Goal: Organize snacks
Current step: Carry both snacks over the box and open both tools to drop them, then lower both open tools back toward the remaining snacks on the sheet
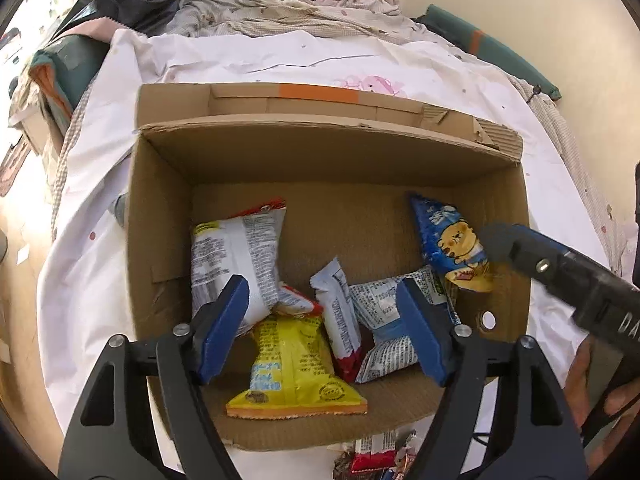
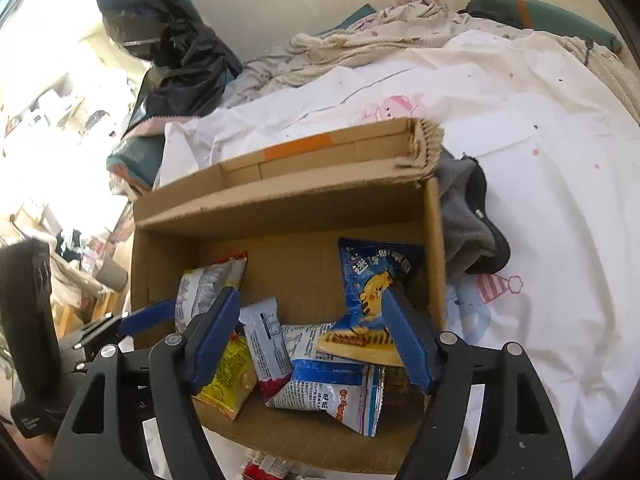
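Note:
An open cardboard box [image 1: 160, 220] [image 2: 280, 208] sits on a white bedsheet and holds several snack packets. Among them are a yellow packet [image 1: 296, 364] [image 2: 232, 376], a large white one [image 1: 236, 252] [image 2: 204, 284], a small white-and-red one [image 1: 340, 316] [image 2: 266, 336] and a white-and-blue one [image 1: 376, 300] [image 2: 336, 384]. A blue bear packet [image 1: 452, 240] [image 2: 372, 280] leans by the box's right wall. My left gripper [image 1: 324, 328] hangs open over the yellow packet, gripping nothing. My right gripper [image 2: 316, 340] is open too, its right pad beside the blue packet.
More snack packets [image 1: 376, 456] [image 2: 264, 468] lie outside the box's near edge. A grey-and-black garment [image 2: 468, 224] is bunched against the box's right side. Crumpled bedding [image 1: 304, 8] and a black plastic bag [image 2: 176, 52] lie beyond the box. A hand [image 1: 580, 380] holds the right gripper.

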Tool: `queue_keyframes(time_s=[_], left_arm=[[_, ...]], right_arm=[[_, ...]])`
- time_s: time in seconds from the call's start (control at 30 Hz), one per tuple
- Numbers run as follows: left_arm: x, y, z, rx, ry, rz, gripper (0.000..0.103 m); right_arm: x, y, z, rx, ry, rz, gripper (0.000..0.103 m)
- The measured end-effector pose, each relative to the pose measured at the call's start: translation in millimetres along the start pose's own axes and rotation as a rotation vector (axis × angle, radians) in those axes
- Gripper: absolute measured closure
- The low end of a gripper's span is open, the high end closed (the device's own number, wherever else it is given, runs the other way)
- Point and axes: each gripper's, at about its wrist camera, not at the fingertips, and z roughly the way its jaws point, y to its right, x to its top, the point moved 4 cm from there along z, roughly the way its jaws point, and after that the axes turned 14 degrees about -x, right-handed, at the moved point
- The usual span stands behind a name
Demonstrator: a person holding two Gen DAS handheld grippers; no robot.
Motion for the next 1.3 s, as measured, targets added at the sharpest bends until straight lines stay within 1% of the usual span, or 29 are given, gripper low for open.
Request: queue_keyframes(time_s=[0.17, 0.3, 0.4, 0.53, 0.63, 0.83, 0.9, 0.93, 1.03, 1.1, 1.17, 1.23, 1.27, 1.3], left_arm=[[-2, -9, -15, 0.018, 0.013, -0.023, 0.029], [-9, -15, -33, 0.037, 0.032, -0.057, 0.029], [-22, -21, -49, 0.041, 0.043, -0.095, 0.029], [-47, -30, -68, 0.067, 0.029, -0.148, 0.029], [-66, -33, -77, 0.035, 0.012, -0.204, 0.029], [-114, -39, -80, 0.07, -0.056, -0.295, 0.029], [-137, -42, -77, 0.056, -0.092, -0.336, 0.029], [-152, -44, -71, 0.05, -0.132, -0.365, 0.029], [-187, -48, -59, 0.039, -0.207, -0.465, 0.03], [-204, -47, -54, 0.033, -0.237, -0.511, 0.033], [-218, -43, -47, 0.021, -0.263, -0.531, 0.034], [-228, -37, -38, -0.002, -0.292, -0.544, 0.042], [-233, -34, -34, -0.009, -0.313, -0.555, 0.051], [-238, -32, -31, -0.01, -0.328, -0.561, 0.056]], right_arm=[[2, 11, -11, 0.015, 0.016, 0.049, 0.027], [-4, 14, -20, 0.017, 0.016, 0.054, 0.027], [-9, 14, -28, 0.029, 0.01, 0.059, 0.027], [-17, 12, -36, 0.028, 0.002, 0.062, 0.027], [-24, 10, -39, 0.029, -0.009, 0.066, 0.027], [-46, 8, -46, 0.029, -0.046, 0.071, 0.027], [-55, 7, -49, 0.033, -0.059, 0.072, 0.027], [-58, 7, -50, 0.031, -0.066, 0.07, 0.027], [-72, 7, -54, 0.035, -0.087, 0.071, 0.027], [-81, 8, -57, 0.042, -0.1, 0.074, 0.027], [-88, 10, -60, 0.039, -0.109, 0.073, 0.027], [-96, 13, -62, 0.037, -0.118, 0.074, 0.027], [-99, 15, -62, 0.035, -0.123, 0.076, 0.027], [-103, 17, -63, 0.032, -0.129, 0.08, 0.027]])
